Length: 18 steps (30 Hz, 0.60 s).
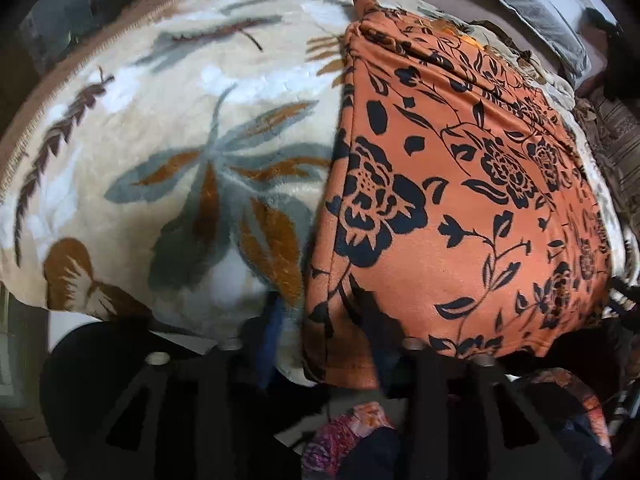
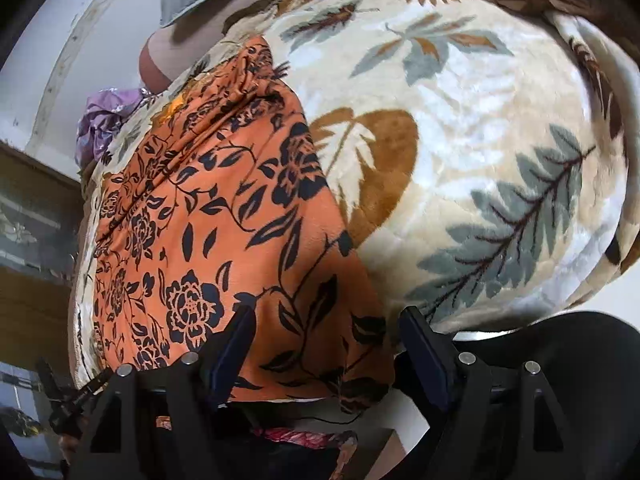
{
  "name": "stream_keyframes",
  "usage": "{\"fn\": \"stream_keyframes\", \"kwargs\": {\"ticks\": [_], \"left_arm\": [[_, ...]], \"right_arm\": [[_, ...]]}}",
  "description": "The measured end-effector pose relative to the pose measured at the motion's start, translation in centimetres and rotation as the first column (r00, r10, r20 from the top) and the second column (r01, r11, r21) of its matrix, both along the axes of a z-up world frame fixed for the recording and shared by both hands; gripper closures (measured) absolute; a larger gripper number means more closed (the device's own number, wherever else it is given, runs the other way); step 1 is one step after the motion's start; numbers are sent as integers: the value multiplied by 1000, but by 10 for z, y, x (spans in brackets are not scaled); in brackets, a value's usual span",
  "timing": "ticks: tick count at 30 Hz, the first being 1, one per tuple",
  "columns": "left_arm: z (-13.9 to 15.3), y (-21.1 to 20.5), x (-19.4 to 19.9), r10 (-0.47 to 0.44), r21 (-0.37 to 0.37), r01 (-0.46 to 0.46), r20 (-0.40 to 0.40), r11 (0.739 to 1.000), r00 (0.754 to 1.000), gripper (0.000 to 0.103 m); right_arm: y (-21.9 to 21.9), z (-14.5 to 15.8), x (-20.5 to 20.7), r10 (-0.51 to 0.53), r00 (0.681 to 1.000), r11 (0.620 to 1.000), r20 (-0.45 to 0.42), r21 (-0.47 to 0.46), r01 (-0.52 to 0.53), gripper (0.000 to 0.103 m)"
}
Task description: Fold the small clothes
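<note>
Your right gripper [image 2: 324,332] has its jaws spread, the near corner of the orange floral garment [image 2: 208,216] lying between them. Your left gripper [image 1: 320,344] sits at the garment's near edge; I cannot tell its jaws' state. Beyond them the garment lies flat on the leaf-patterned blanket [image 2: 460,128]

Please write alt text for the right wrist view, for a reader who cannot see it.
An orange garment with black flowers lies flat on a cream blanket with leaf patterns. The right gripper is open, its two dark fingers on either side of the garment's near corner.
</note>
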<state>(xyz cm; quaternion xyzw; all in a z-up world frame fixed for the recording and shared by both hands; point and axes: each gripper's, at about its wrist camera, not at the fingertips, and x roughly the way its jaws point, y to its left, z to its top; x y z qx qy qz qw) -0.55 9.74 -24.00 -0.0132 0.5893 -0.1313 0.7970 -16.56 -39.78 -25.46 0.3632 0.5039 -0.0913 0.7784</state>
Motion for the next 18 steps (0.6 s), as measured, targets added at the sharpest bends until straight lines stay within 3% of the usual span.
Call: {"fn": "stream_keyframes", "kwargs": {"ticks": [3,10,11,13,16,18], "left_arm": [[2,2,-1,7,-53,-7,-11,999,1000,45],[3,-14,-11,-57,-12,57,10,998,998,45],[4,-13,-12,-58,-19,58,13,998,998,46],[5,-9,-15,-52,-29,53,25,998,998,58],[4,0,-10,-28,-32,29,17,999,999,68],[6,4,-11,-23,-54,24,16,998,1000,68]], "right_arm": [[0,-3,-1,0,1000,1000,-10,5,0,26],[3,-21,1,-4,999,1000,-50,19,5,27],[6,-25,1,2,999,999,-51,36,0,27],[10,-29,1,4,999,999,-54,41,-1,30],[17,-29,2,10,998,1000,-57,2,-9,37],[22,-23,2,40,997,999,-65,-24,-42,54]]}}
